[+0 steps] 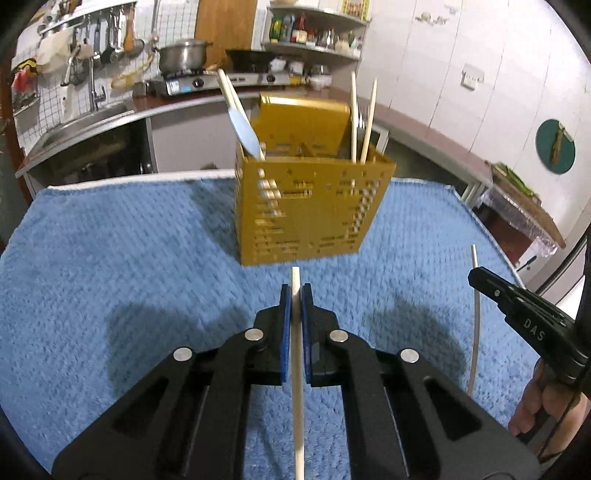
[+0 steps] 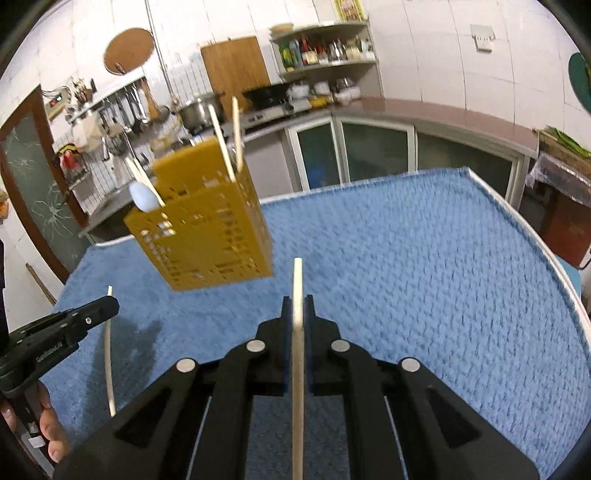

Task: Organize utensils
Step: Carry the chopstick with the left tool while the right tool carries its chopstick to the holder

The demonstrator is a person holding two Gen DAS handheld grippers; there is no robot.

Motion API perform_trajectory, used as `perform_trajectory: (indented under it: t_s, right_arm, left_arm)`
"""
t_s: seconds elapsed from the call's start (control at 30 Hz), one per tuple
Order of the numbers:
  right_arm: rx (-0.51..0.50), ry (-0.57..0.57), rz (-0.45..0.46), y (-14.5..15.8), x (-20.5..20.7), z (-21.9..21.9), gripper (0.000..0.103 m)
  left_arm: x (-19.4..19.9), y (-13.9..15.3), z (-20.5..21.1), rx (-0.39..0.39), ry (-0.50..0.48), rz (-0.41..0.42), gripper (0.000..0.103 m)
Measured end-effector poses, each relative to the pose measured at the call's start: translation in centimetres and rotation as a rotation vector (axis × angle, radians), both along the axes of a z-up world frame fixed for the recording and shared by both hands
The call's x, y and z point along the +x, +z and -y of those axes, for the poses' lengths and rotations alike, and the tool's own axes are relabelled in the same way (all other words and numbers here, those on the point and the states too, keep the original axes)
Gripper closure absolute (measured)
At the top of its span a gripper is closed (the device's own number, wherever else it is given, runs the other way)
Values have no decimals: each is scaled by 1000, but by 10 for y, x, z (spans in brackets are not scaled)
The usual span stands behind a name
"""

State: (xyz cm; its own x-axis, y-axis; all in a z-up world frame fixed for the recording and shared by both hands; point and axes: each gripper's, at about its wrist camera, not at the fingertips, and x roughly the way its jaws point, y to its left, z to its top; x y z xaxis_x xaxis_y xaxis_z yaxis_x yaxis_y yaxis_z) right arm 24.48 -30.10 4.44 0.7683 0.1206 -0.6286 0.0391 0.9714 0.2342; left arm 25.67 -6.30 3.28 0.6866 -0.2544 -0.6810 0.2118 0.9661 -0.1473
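Both jaws pinch one chopstick each: left gripper (image 1: 294, 295) on left chopstick (image 1: 297, 387), right gripper (image 2: 297, 306) on right chopstick (image 2: 297, 369); light, stiff, slick sticks, so grip mid-shaft for the far yellow caddy (image 1: 310, 206).

A home kitchen; gas stove (image 1: 221, 82) with pot (image 1: 183, 55); sink (image 1: 88, 122); condiment shelf (image 1: 314, 35).

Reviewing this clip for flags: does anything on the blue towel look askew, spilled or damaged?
Nothing stands out. The yellow utensil caddy stands upright on the blue towel, utensils inside. Each gripper, left and right, is shut on one chopstick.
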Motion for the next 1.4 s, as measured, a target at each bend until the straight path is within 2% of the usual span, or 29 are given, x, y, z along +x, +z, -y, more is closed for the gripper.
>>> perform_trajectory:
  t_s: [0.6, 0.8, 1.13, 1.4]
  right_arm:
    - [-56, 42, 218, 73, -13, -25, 97]
    - [-62, 52, 291, 105, -7, -30, 97]
    - [-67, 50, 446, 170, 31, -29, 97]
    - [-74, 47, 565, 195, 71, -39, 97]
  left_arm:
    - [-8, 59, -28, 20, 73, 226, 99]
    - [0, 92, -32, 12, 86, 319, 99]
    - [22, 159, -20, 7, 83, 486, 99]
    - [49, 193, -4, 11, 72, 571, 99]
